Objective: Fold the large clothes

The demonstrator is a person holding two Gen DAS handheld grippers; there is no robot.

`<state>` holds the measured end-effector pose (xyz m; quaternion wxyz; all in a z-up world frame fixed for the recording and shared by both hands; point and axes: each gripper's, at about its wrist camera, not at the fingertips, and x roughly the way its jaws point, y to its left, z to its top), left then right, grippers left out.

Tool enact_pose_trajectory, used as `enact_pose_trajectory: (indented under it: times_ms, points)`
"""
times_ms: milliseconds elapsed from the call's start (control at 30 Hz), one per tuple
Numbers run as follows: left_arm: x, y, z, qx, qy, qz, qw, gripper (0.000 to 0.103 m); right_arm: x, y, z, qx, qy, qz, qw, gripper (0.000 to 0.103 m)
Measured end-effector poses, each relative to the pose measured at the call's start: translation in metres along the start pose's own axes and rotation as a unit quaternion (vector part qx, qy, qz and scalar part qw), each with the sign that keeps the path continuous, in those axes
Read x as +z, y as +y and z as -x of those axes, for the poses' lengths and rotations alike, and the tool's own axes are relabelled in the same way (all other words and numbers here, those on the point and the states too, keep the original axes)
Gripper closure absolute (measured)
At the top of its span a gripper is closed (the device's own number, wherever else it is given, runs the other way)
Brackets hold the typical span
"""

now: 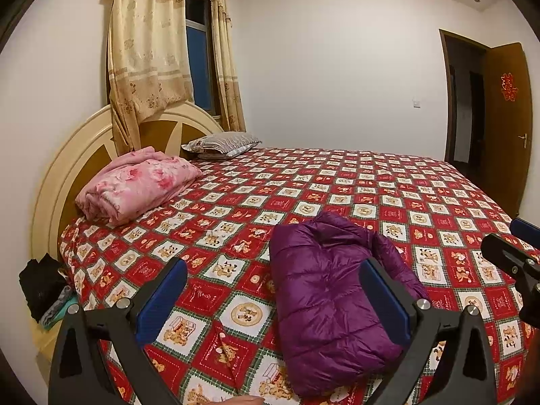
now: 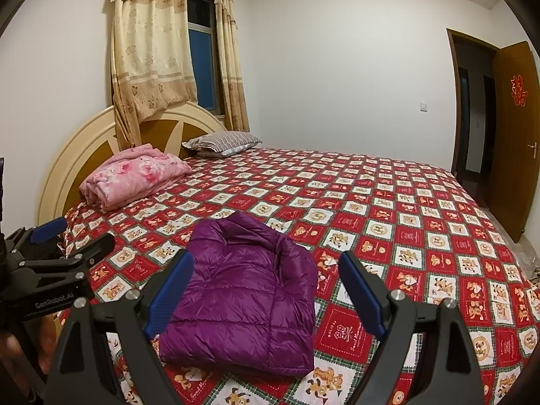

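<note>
Jacket: purple, folded compact, lying on bed near front edge. Left gripper, right gripper: jaws wide, empty, hovering over it. Folding apparently complete; nothing visibly left.

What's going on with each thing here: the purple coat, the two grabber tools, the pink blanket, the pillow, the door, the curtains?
Purple jacket: folded, lying on bed.
Left gripper: open, empty.
Right gripper: open, empty.
Pink blanket: folded, by headboard.
Pillow: lying flat.
Door: open.
Curtains: partly drawn.
</note>
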<state>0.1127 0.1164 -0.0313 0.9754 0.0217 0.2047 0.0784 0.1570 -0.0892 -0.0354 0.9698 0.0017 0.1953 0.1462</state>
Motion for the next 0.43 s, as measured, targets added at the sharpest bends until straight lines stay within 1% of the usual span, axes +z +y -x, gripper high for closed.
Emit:
enact_pose_trajectory:
  times_ms: [200, 367, 433]
  points:
    - [-0.0006, 0.0020, -0.0022, 0.006, 0.001, 0.005, 1.0000, 0.001, -0.0001, -0.0015, -0.0009, 0.000, 0.000, 0.000, 1.000, 0.013]
    - [-0.0017, -0.0035, 0.0014, 0.012, -0.015, -0.013, 0.9997, 0.001, 0.0000, 0.0005, 0.0001, 0.001, 0.002, -0.001, 1.000, 0.013]
    - [-0.0016, -0.0049, 0.0009, 0.009, -0.014, -0.013, 0.9998, 0.001, -0.0001, -0.0004, -0.0006, 0.001, 0.003, -0.002, 1.000, 0.013]
